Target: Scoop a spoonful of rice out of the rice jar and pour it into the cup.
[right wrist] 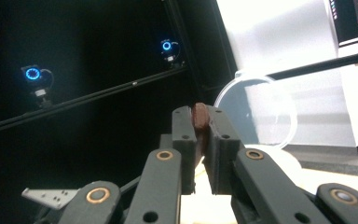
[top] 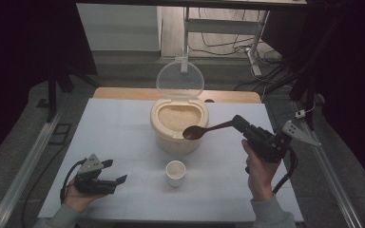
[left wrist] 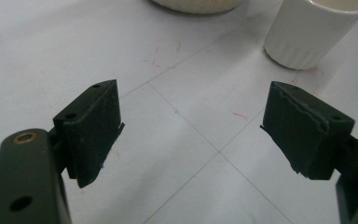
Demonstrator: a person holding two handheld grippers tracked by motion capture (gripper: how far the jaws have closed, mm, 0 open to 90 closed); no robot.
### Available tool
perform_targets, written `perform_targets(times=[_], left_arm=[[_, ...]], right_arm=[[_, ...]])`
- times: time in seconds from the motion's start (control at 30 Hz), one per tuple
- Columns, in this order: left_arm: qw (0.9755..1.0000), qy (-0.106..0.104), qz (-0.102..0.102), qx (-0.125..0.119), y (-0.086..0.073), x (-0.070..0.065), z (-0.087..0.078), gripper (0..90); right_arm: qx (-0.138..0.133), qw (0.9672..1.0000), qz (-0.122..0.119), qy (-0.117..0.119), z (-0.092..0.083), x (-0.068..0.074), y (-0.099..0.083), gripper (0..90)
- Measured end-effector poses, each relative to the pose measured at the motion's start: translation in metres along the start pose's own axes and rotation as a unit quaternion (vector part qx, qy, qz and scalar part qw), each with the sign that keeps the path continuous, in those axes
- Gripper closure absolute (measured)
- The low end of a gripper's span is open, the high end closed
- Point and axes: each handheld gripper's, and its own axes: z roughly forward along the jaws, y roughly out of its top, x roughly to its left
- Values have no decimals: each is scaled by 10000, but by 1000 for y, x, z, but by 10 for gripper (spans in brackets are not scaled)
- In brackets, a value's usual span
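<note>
**Spoon held over the rice bin, left tongs released**

Your right hand [top: 260, 167] rises from the bottom right of the high view, wrist upright, fist wrapped around the body of the right tongs [top: 238, 121], which point up and to the left toward the middle of the worktop [top: 114, 128]. Those tongs are clenched on the handle of the spoon [top: 204, 129]; in the right gripper view the brown handle end [right wrist: 199, 116] sits pinched between the 2 black pads, which stand almost together.

The spoon is dark brown, smooth, with a slim handle and an oval bowl. Its long axis runs nearly level, from the tongs at the right down slightly to the bowl at the left. The bowl hangs over the front right rim of the rice bin [top: 178, 137], above the worktop and not touching it.

The bin is a round cream tub with a matt wall, filled with pale grains, and its clear round lid [top: 180, 79] stands upright behind it. Just in front of the bin stands a small white cup [top: 175, 173], ribbed at the base, as the left gripper view shows [left wrist: 312, 32].

Your left hand [top: 78, 197] lies low at the bottom left of the high view, holding the left tongs [top: 114, 172] level, pointing right toward the cup. They are released: the 2 black pads stand well apart with bare white worktop between them.
</note>
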Motion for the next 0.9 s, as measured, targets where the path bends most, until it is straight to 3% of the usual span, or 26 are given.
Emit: perform_targets(times=[0.23,0.53,0.63,0.73,0.8,0.83,0.9], left_arm=[[10000,-17,-9,44,0,0,1,180],[9999,-71,5,98,-1,1,3,180],[9999,-76,16,112,-1,0,3,180],[9999,-85,12,113,-1,-1,4,179],[9999,-90,19,117,-1,-1,4,179],[9999,-96,24,117,-1,-1,4,179],[9999,-104,29,125,-1,-1,4,178]], right_arm=[[27,9998,-43,-190,23,-11,11,830],[345,9977,-182,-561,56,-24,9,830],[470,9943,-385,-873,68,-29,12,830],[538,9925,-435,-1011,73,-32,14,830],[655,9895,-572,-1150,78,-33,15,830],[747,9866,-721,-1260,82,-32,16,830],[786,9855,-783,-1285,84,-31,16,830]])
